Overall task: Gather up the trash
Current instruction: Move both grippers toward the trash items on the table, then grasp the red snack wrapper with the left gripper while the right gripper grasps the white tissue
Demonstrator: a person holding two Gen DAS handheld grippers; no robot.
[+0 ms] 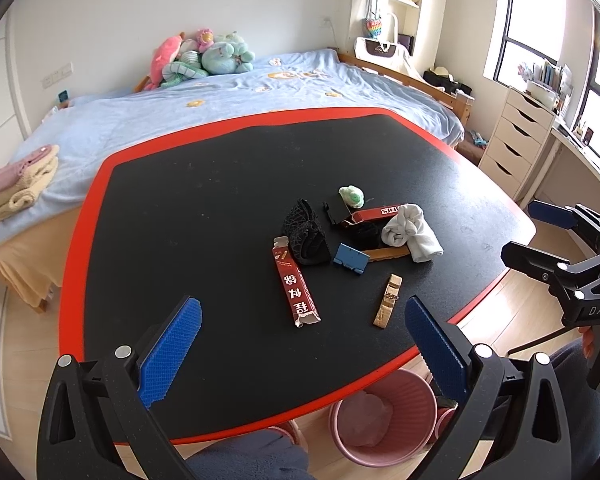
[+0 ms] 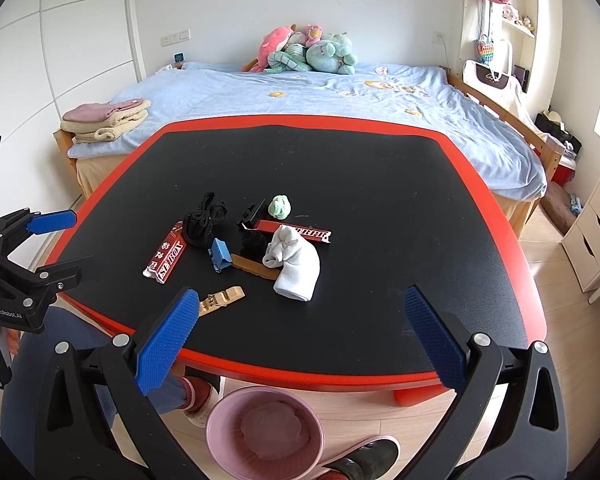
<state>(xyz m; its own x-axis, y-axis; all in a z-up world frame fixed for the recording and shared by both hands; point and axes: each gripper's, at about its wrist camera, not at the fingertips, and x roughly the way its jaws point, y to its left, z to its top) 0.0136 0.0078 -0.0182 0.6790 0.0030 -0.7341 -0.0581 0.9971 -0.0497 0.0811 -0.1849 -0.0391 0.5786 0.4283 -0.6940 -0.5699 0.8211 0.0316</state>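
Clutter lies mid-table on the black, red-rimmed table (image 1: 220,200) (image 2: 380,184): a red snack wrapper (image 1: 295,286) (image 2: 166,256), a second red wrapper (image 1: 376,213) (image 2: 300,232), a tan wooden clip (image 1: 388,300) (image 2: 220,298), a blue clip (image 1: 350,258) (image 2: 220,255), a black pouch (image 1: 305,232) (image 2: 202,220), a white sock (image 1: 414,232) (image 2: 296,260) and a green-white wad (image 1: 352,196) (image 2: 281,205). My left gripper (image 1: 300,352) (image 2: 56,240) hangs open over the near table edge, holding nothing. My right gripper (image 2: 300,344) (image 1: 536,232) is open too, empty, near the front edge.
A pink ribbed bin (image 1: 384,416) (image 2: 265,432) stands on the wooden floor under the table's near edge. A bed (image 1: 220,96) with plush toys lies behind the table. White drawers (image 1: 516,136) stand at the right. The person's legs and slippers (image 2: 360,456) are by the bin.
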